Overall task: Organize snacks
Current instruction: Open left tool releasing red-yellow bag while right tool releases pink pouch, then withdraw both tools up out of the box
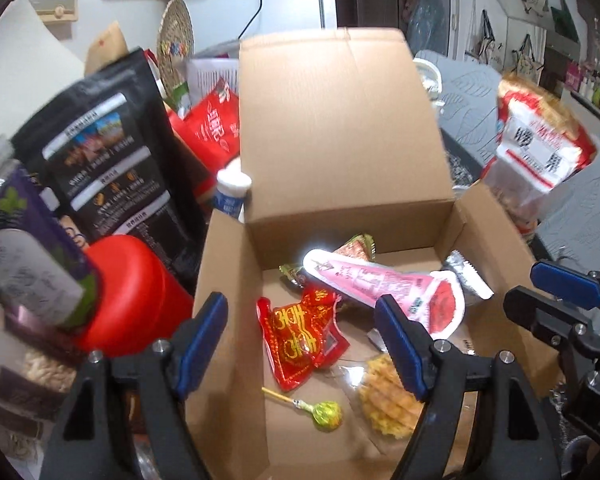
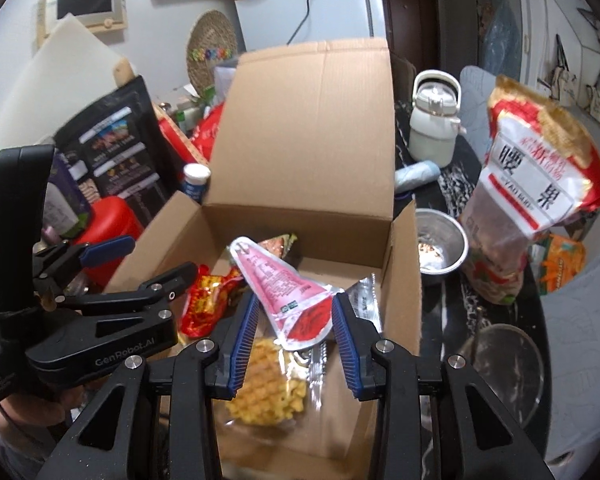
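An open cardboard box (image 1: 340, 140) holds loose snacks: a pink triangular packet (image 1: 380, 284), a red packet (image 1: 300, 332), a green lollipop (image 1: 327, 414), a bagged waffle snack (image 1: 384, 404) and a silver packet (image 1: 468, 276). My left gripper (image 1: 300, 320) hangs open above the box's left side with nothing between its fingers. My right gripper (image 2: 296, 320) is also open over the box (image 2: 308, 128). The pink packet (image 2: 284, 288) and the waffle snack (image 2: 268, 388) lie below it, untouched. Each gripper shows in the other's view, the right gripper (image 1: 540, 292) and the left gripper (image 2: 140, 264).
Left of the box stand a black pouch (image 1: 100, 152), a red-lidded jar (image 1: 132, 292) and a blue-and-white bottle (image 1: 232, 192). On its right are a large red-and-white nut bag (image 2: 540, 184), a steel bowl (image 2: 440, 244), a white kettle (image 2: 434, 124) and an orange packet (image 2: 560, 264).
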A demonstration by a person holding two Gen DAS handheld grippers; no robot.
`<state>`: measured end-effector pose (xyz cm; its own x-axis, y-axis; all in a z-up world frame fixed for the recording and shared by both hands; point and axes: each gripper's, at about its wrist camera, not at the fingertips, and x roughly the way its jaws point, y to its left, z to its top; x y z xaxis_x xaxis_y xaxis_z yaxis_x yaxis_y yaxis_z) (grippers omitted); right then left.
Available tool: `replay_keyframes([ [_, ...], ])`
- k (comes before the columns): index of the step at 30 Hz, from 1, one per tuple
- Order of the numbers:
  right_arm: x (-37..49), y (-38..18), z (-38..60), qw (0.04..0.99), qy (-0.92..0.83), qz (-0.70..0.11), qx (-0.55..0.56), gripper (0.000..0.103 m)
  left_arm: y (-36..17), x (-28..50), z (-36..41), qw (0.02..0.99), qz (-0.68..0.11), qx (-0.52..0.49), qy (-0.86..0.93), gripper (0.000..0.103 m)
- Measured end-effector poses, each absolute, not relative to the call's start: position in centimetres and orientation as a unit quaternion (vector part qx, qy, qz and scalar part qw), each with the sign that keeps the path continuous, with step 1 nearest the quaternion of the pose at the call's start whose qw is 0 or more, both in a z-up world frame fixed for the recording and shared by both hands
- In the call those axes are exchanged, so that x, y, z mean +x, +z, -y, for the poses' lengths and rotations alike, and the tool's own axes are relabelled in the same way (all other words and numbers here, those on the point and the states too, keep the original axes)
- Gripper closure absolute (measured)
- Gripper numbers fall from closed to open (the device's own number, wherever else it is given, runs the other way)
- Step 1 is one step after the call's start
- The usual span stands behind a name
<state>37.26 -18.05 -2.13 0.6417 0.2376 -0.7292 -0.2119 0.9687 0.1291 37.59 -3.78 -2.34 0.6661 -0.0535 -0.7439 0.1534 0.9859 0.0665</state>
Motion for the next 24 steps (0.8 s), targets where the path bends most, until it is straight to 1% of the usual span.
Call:
replay_keyframes([
  [5, 34.8, 0.4, 17.8, 0.917, 0.123, -0.379, 0.009, 0.065, 0.5, 35.0, 2.9, 0.922, -0.379, 0.061, -0.056, 0.027],
  [6, 34.4, 0.8, 17.8, 0.920, 0.122, -0.374, 0.008, 0.064, 1.0, 34.4, 2.8, 0.924, -0.374, 0.062, -0.055, 0.027],
  [7, 33.8, 1.3, 17.8, 0.922, 0.121, -0.368, 0.007, 0.060, 1.4, 33.9, 2.7, 0.926, -0.369, 0.062, -0.056, 0.027],
  [8, 33.1, 1.9, 17.7, 0.925, 0.119, -0.360, 0.006, 0.059, 1.8, 33.4, 2.7, 0.927, -0.365, 0.062, -0.058, 0.027],
  [21, 25.2, 6.2, 17.0, 0.946, 0.121, -0.301, -0.006, 0.059, 6.8, 25.8, 1.8, 0.947, -0.303, 0.054, -0.091, 0.027],
  [24, 23.2, 6.8, 16.9, 0.950, 0.119, -0.290, -0.007, 0.055, 7.4, 23.9, 1.8, 0.949, -0.293, 0.060, -0.100, 0.027],
])
